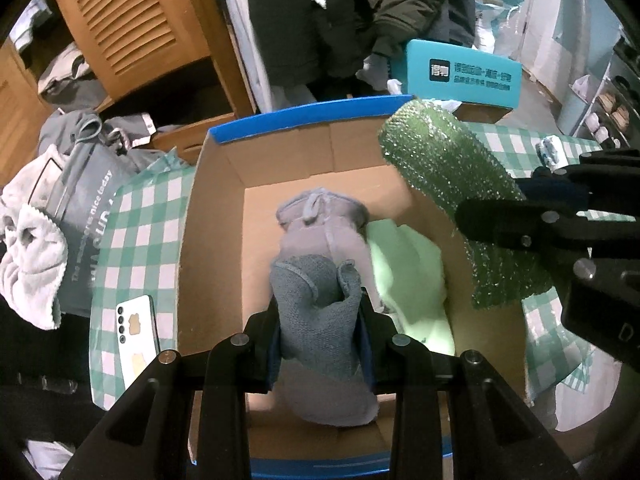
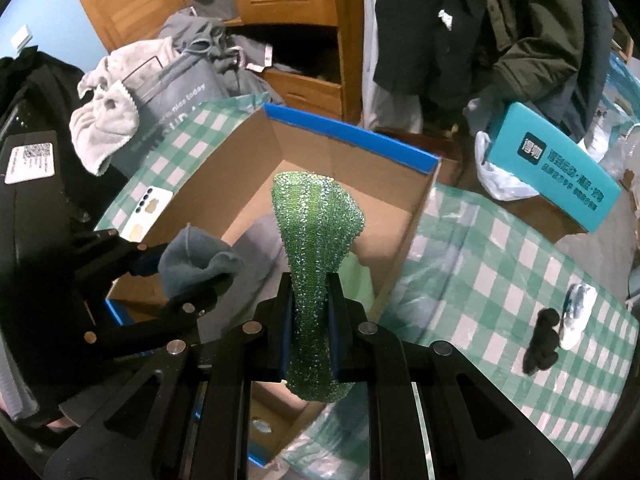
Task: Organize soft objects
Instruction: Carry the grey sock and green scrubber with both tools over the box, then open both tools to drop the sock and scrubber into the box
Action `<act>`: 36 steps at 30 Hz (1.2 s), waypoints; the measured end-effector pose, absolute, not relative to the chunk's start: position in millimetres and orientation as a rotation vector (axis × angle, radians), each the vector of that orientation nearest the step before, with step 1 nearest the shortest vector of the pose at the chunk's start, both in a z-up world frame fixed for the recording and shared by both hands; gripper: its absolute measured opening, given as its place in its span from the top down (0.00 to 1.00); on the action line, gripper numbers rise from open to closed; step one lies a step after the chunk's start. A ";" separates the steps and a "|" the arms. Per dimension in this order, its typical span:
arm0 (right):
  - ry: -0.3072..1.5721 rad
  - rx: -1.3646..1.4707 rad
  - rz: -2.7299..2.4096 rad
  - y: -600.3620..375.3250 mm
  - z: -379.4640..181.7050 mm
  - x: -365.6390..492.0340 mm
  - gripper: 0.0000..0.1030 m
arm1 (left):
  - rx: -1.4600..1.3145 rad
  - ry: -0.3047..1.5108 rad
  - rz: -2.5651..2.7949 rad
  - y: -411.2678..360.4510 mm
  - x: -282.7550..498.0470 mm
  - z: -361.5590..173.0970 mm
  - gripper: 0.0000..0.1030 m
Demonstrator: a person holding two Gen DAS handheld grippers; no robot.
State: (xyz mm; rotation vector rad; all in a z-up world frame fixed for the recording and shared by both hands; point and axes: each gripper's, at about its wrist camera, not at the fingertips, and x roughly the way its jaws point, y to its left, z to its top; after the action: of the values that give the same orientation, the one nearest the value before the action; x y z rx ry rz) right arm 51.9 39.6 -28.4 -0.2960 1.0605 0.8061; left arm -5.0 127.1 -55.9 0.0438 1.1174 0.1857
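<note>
My left gripper (image 1: 320, 316) is shut on a grey-blue cloth (image 1: 316, 320) and holds it over the open cardboard box (image 1: 280, 160) with a blue rim. Inside the box lie a grey mitten-like cloth (image 1: 320, 220) and a pale green cloth (image 1: 408, 272). My right gripper (image 2: 310, 312) is shut on a sparkly green scouring cloth (image 2: 316, 232), held above the box's right side; it also shows in the left wrist view (image 1: 448, 168). The left gripper with its grey-blue cloth (image 2: 192, 260) shows at the left of the right wrist view.
The box (image 2: 352, 136) sits on a green checked tablecloth (image 2: 480, 260). A white phone (image 1: 136, 340) lies left of the box. Grey clothes and a white towel (image 1: 32, 256) pile at the left. A teal box (image 1: 464, 74) stands behind. A black object (image 2: 542, 344) lies at the right.
</note>
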 end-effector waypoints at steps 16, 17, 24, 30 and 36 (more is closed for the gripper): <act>1.067 -0.313 0.806 43.3 -35.4 49.4 0.64 | 0.060 1.128 0.212 131.3 -4.9 -59.1 0.54; 1.062 -0.314 0.801 41.4 -35.2 49.6 0.62 | 0.062 1.125 0.214 131.2 -4.9 -58.0 0.53; 1.062 -0.277 0.772 26.9 -32.4 55.7 0.55 | 0.059 1.112 0.211 129.0 -5.0 -53.4 0.52; 1.063 -0.259 0.744 15.2 -30.5 58.4 0.49 | 0.057 1.102 0.190 121.0 -4.4 -50.1 0.46; 1.060 -0.255 0.722 3.3 -30.7 58.9 0.46 | 0.085 1.097 0.173 108.8 -2.0 -49.2 0.42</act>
State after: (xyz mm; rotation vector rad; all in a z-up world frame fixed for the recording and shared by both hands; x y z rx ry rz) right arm 58.9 3.3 -30.7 -0.2551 1.0600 0.7225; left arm -2.0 108.8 -49.2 0.0850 1.0971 0.1725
